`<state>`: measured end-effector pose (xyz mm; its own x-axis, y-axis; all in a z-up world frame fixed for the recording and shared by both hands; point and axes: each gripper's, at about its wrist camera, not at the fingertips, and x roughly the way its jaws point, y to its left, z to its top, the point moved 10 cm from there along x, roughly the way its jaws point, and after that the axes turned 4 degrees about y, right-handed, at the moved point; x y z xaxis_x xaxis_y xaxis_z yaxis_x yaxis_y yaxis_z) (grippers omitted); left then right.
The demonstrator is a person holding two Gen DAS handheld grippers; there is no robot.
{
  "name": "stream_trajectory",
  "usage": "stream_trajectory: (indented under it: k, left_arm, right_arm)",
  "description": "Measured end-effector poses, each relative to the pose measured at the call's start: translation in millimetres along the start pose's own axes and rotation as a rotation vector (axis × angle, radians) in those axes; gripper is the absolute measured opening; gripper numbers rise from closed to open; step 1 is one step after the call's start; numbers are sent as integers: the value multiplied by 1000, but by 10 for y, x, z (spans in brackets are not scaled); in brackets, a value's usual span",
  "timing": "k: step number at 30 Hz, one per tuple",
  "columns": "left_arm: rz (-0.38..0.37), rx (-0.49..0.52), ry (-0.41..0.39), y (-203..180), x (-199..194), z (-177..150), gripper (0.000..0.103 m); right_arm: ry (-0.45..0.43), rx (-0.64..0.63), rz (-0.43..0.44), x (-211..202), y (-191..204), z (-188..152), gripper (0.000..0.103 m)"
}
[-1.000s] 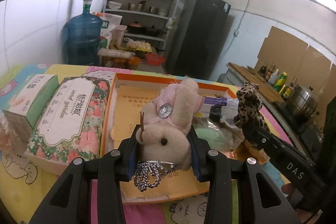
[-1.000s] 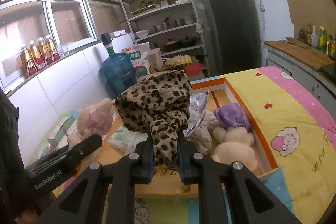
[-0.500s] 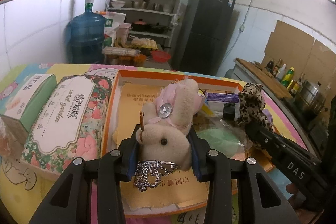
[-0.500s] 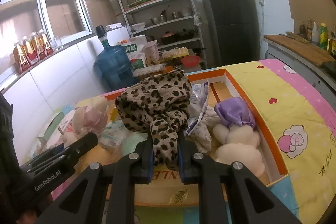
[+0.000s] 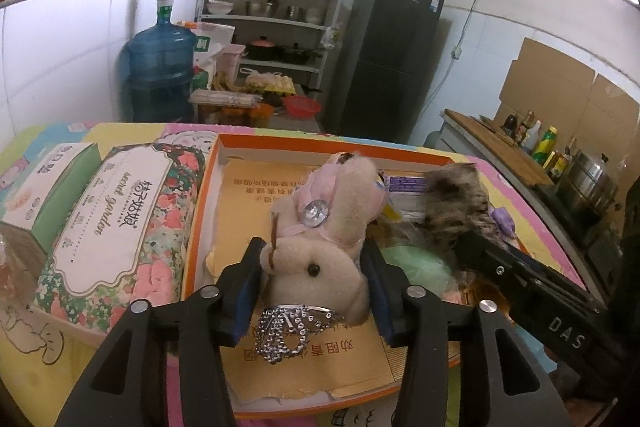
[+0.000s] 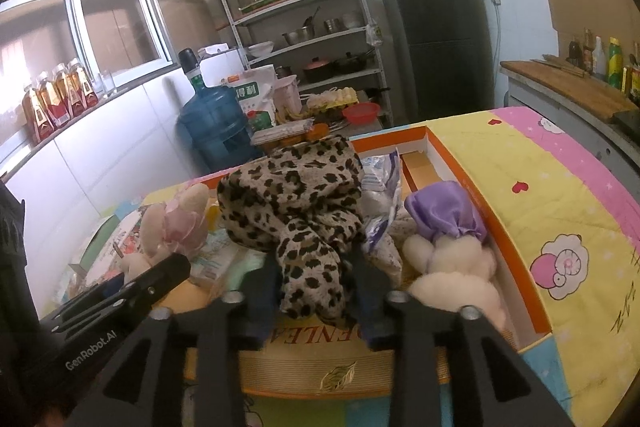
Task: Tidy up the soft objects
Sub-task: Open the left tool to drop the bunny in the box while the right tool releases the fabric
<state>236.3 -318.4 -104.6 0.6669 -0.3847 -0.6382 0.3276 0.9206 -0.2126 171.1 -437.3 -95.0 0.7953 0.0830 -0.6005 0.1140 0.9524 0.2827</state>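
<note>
Both grippers have just been opening over the orange-rimmed box (image 5: 320, 143). Left gripper (image 5: 314, 263) stands loose around the beige plush bunny (image 5: 320, 259); right gripper (image 6: 310, 279) has slackened beside the leopard-print cloth (image 6: 296, 199), near the box's right wall.

A: What covers the tabletop (image 6: 560, 187)?

B: A cartoon-print cloth in yellow, pink and blue bands.

A: And what lies directly on it?

B: An orange-rimmed tray (image 5: 320, 146) sits mid-tabletop. Just beside it, toward the left edge, lies a floral tissue pack (image 5: 116, 227), then a green tissue box (image 5: 60, 183) touching that.
</note>
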Motion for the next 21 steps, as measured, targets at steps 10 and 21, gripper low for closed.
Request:
stream_trajectory:
  k: [10, 21]
  left_arm:
    - [23, 3, -55, 8, -164, 55, 58]
    - [33, 11, -79, 35, -354, 74, 58]
  right_arm:
    - [-31, 1, 8, -85, 20, 29, 51]
    - [-67, -11, 7, -293, 114, 67, 52]
